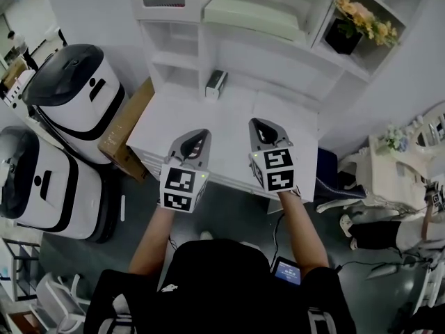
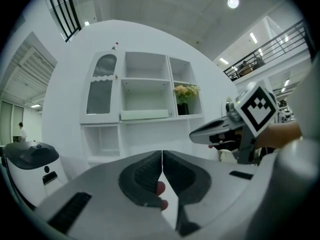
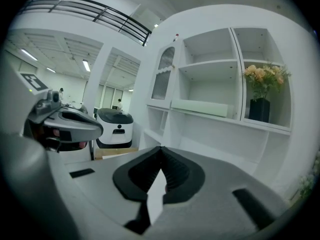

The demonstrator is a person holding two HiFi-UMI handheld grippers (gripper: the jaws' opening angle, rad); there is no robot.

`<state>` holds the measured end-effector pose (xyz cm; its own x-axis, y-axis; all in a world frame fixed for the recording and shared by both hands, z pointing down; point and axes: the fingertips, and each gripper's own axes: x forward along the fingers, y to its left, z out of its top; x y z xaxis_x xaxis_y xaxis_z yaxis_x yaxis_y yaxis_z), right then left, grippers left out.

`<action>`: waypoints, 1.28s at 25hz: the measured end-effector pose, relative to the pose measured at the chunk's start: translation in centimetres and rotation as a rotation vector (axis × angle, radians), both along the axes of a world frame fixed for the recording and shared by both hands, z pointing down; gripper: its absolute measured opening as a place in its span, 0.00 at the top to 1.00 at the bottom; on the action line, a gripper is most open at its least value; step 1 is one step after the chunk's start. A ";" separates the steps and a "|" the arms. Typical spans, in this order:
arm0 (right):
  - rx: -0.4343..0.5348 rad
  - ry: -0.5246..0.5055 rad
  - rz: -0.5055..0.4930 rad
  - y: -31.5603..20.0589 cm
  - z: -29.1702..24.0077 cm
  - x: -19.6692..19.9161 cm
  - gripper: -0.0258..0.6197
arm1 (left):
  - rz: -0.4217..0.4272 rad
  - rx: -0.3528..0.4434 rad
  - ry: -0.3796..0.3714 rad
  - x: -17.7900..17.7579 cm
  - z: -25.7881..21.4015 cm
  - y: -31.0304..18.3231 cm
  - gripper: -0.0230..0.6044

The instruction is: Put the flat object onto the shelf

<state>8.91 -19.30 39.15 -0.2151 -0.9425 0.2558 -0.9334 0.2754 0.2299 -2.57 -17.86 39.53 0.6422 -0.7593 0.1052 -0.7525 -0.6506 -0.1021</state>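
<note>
With the left gripper [image 2: 162,156] and right gripper [image 3: 160,151] both clenched empty and the pale green flat slab [image 1: 256,14] lying on the far white shelf unit [image 2: 145,91], a careless forward reach could knock it off.

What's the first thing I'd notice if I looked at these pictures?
Your eye would fall first on the two grey grippers with black-and-white square patterns. The left gripper and right gripper hang side by side over the white table, both shut and empty. Behind them, yellow flowers brighten the right corner of the white shelf, and two white-and-black machines stand on the floor at the left.
</note>
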 end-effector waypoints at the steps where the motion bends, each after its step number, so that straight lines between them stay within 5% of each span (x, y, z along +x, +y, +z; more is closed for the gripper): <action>1: 0.011 -0.004 -0.006 0.2 -0.2 0.0 0.96 | 0.000 -0.002 0.001 0.2 0.0 0.1 0.95; 9: 0.083 -0.067 -0.033 2.0 -1.0 0.4 0.96 | -0.014 -0.008 0.017 1.8 -0.3 1.0 0.95; 32: 0.079 -0.134 -0.035 3.4 0.1 4.7 0.96 | -0.035 -0.012 0.001 6.1 0.3 2.1 0.95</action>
<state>13.65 -15.85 39.24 -0.2755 -0.9498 0.1481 -0.9473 0.2944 0.1261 3.57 -15.80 39.86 0.6153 -0.7800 0.1143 -0.7749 -0.6251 -0.0937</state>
